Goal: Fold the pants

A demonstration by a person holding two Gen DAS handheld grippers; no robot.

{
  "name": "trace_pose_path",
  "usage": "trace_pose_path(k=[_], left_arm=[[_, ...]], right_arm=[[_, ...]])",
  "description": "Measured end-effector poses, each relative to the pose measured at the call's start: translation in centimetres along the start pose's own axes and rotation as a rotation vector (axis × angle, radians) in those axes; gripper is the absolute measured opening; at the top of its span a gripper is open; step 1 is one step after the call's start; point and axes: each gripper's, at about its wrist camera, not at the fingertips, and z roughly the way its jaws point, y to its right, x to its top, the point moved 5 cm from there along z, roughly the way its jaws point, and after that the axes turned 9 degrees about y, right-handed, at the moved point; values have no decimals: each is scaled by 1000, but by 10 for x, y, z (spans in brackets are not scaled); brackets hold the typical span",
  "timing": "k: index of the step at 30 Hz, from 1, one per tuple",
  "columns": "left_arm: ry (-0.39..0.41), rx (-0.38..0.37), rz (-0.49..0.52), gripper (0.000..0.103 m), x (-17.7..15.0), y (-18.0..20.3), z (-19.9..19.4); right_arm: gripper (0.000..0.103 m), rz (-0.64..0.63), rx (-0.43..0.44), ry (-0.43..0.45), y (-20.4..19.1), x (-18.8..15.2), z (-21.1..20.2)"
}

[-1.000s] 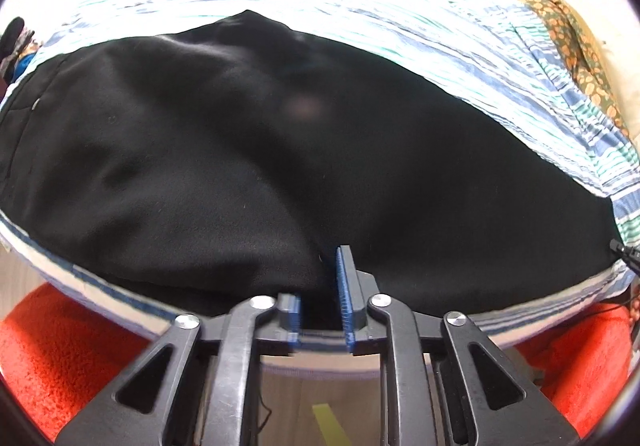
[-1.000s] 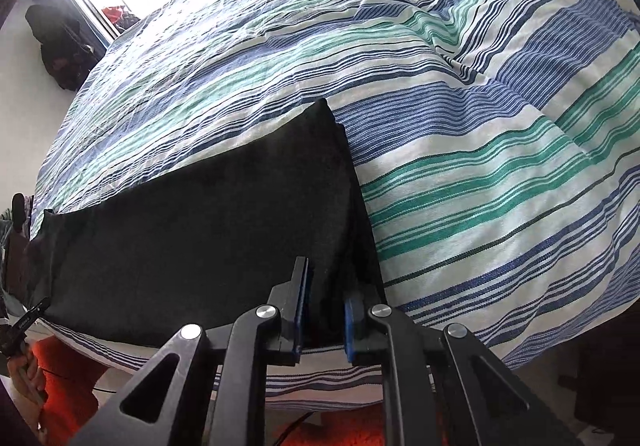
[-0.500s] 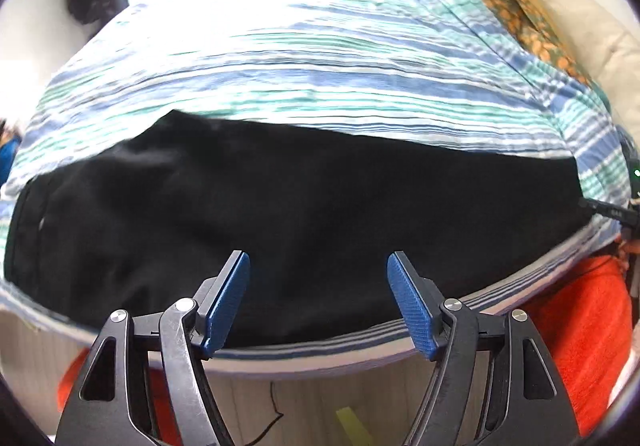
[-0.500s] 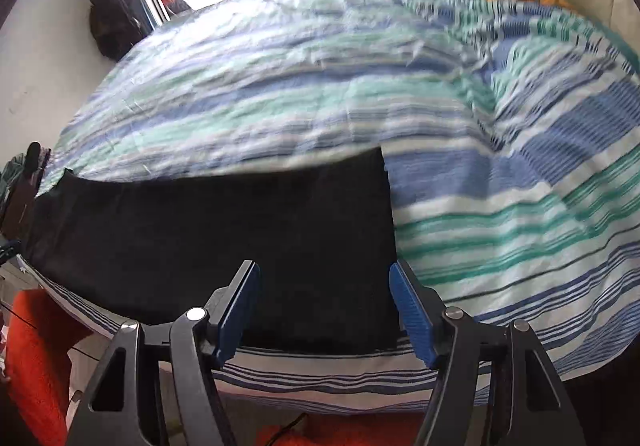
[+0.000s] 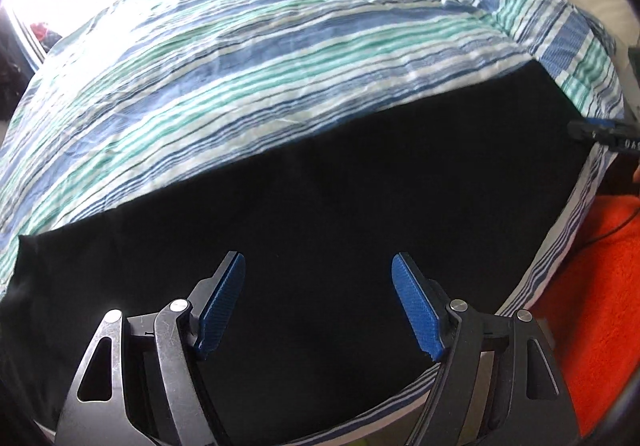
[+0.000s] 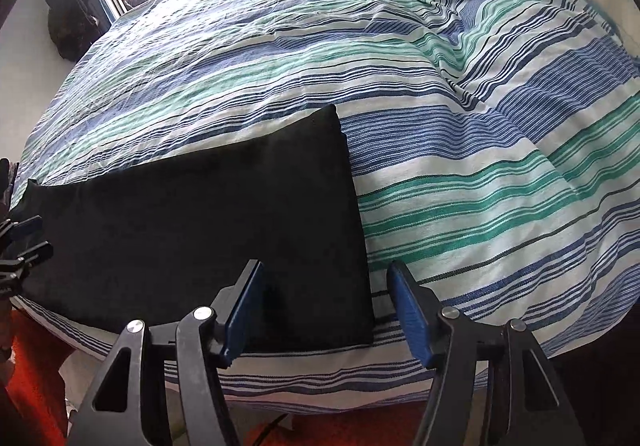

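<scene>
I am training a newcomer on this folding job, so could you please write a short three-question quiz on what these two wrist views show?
1. True or false: the black fabric pants lie flat on the blue, green and white striped bedspread.
2. Is the left gripper clamped on cloth? A yes, B no.
3. In the right wrist view, which pants edge lies under the right gripper?

Key: 1 true. 2 B, nothing is pinched between its jaws. 3 the right-hand end.
</scene>
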Motion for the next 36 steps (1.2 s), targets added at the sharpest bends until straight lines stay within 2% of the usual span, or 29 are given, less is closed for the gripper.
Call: trace_pose_path(k=[4,7,10,12,14,17,20,23,26,31,33,34,35,36], left_arm=[[16,9,56,78,-28,16,-7],[19,0,23,79,-37,15,-12],[14,-12,-30,81,-42,9,-12],[19,-7,-29,81,-44,9,-12],[23,1,-24,81,-46,10,-14],[19,-4,-34,81,-45,8,-13],[17,-8,-47,82,-47,6,-13],[19,-2,-53,83,-42,8,-7],[21,1,-55,83,-41,8,-6],[25,1,-61,83,-44,7,-8],[31,5,-57,84,-45,8,-7],[32,7,-56,84,-46,8,-7],[32,10,-54,84,-46,8,-6],[34,14,-52,84,-47,9,-7]], right_arm=[[64,62,22,38,11,2,-8],[64,155,68,91,24,4,-17],[64,300,171,138,40,4,-24],[64,434,262,168,56,1,-26],[64,566,316,191,74,-2,-29],[64,720,363,149,84,-14,-36],[65,785,436,66,68,-28,-39],[65,787,433,-58,46,-39,-27],[65,771,376,-113,32,-41,-9],[65,742,297,-59,24,-30,11],[57,722,265,-17,23,-29,11],[31,702,234,6,24,-29,9],[18,700,240,26,23,-28,6],[17,696,242,48,22,-26,2]])
